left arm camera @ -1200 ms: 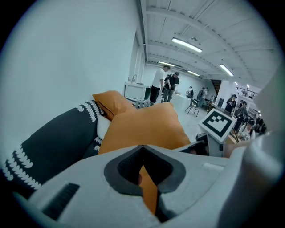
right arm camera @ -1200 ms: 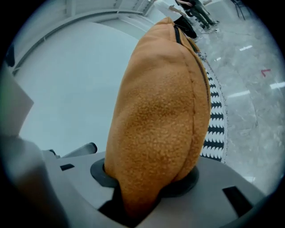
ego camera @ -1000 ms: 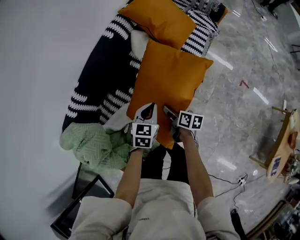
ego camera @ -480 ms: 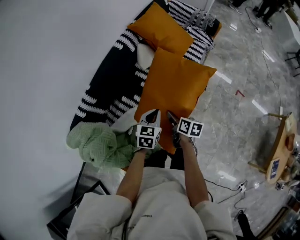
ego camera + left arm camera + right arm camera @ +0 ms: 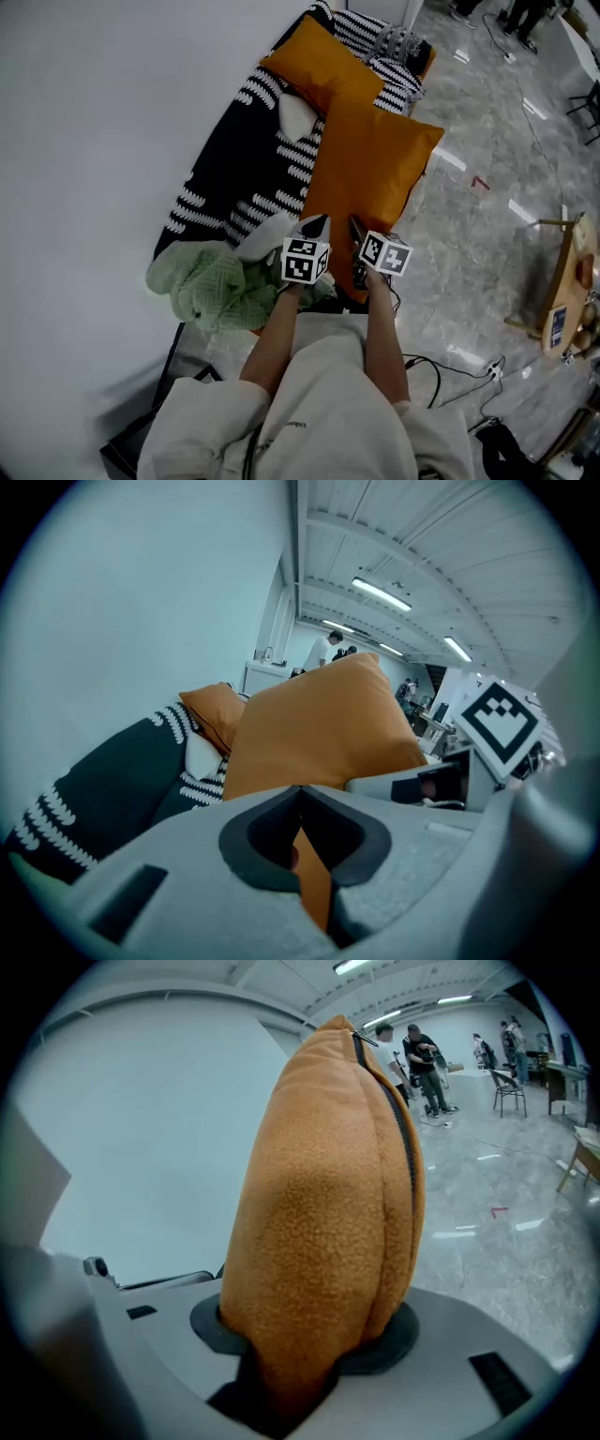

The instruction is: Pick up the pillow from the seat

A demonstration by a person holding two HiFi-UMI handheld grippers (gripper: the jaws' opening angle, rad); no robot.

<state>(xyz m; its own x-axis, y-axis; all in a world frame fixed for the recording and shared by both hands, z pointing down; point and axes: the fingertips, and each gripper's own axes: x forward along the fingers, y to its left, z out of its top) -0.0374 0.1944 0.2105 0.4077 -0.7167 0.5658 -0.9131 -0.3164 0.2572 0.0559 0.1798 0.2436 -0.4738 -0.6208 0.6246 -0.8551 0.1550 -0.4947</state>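
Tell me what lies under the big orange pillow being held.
The pillow covers whatever is directly beneath it. At its left edge the black-and-white striped cover shows, with a second orange pillow beyond.

Two orange pillows (image 5: 370,178); one green blanket (image 5: 211,281); one striped seat (image 5: 234,164); two grippers: left gripper (image 5: 317,223), right gripper (image 5: 354,225).

A green blanket (image 5: 211,281) lies bunched near a white wall (image 5: 103,141). A wooden stand (image 5: 565,281) rests on the grey marble floor (image 5: 487,262), well apart from a red mark (image 5: 484,182). People (image 5: 419,1054) stand far off.
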